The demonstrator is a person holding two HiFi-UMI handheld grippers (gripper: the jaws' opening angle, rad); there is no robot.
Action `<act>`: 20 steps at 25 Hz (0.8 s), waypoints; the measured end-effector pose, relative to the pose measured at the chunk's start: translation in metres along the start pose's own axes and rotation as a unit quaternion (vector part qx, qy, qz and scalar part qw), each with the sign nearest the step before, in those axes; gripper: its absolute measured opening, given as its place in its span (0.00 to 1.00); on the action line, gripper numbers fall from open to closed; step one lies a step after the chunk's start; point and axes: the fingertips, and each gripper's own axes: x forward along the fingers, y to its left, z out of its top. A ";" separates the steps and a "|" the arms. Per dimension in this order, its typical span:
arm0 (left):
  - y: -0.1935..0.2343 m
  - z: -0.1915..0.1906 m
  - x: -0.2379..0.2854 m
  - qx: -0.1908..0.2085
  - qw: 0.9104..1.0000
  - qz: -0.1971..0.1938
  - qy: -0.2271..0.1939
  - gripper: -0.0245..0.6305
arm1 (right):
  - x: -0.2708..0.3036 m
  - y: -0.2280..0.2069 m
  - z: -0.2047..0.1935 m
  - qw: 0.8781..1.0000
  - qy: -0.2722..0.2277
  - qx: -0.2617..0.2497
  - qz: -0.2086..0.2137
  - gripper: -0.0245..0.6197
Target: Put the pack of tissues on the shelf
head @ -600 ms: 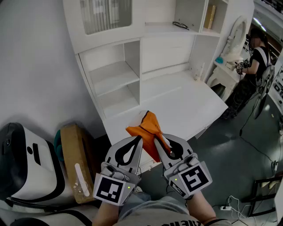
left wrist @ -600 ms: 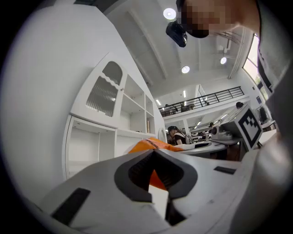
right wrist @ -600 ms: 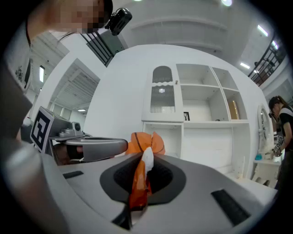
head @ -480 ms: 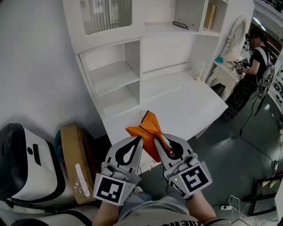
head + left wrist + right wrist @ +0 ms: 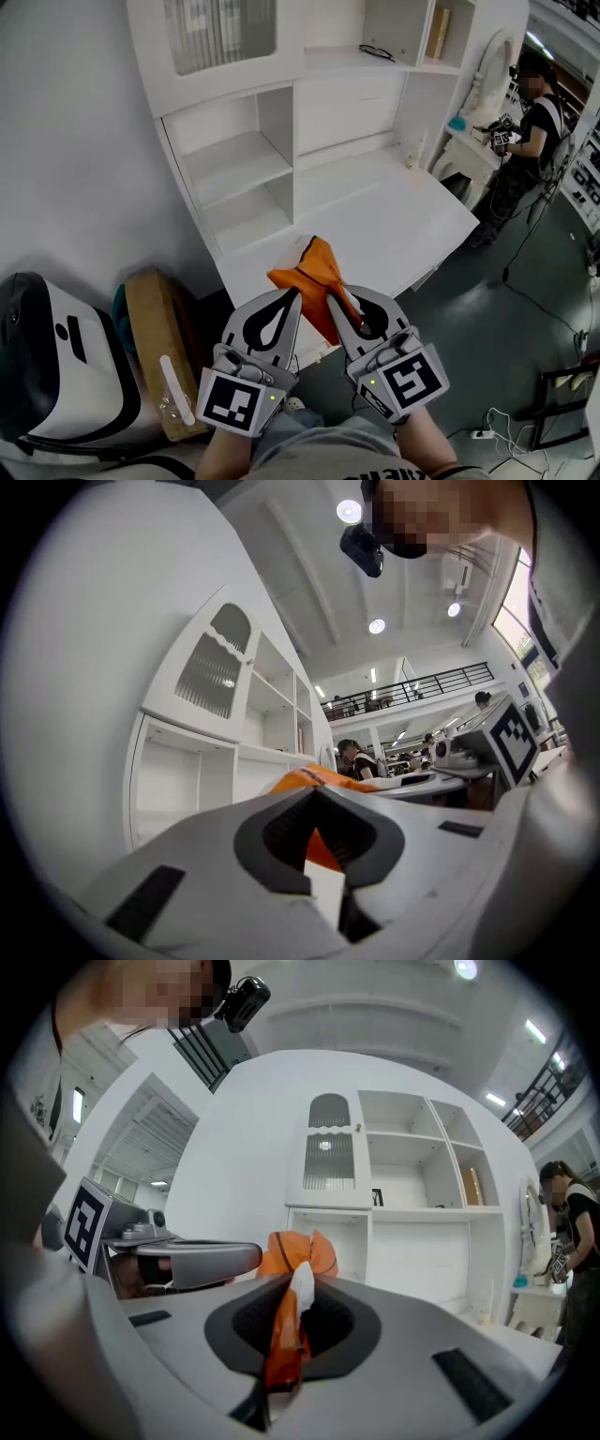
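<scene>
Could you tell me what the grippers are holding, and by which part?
The right gripper pinches the orange tissue pack by its crimped end seam. Whether the closed left gripper grips it too cannot be told.

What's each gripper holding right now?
Left gripper: closed, apparently pinching the orange pack of tissues.
Right gripper: closed on the same pack of tissues.

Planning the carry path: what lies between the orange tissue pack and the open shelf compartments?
Only bare white desktop, in the head view; the pack of tissues is held at its front edge, the shelf behind.
</scene>
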 end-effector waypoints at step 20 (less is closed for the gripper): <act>0.027 -0.011 -0.009 -0.011 0.999 -0.032 -0.002 0.08 | 0.019 0.017 -0.011 0.999 0.014 0.014 -0.030 0.10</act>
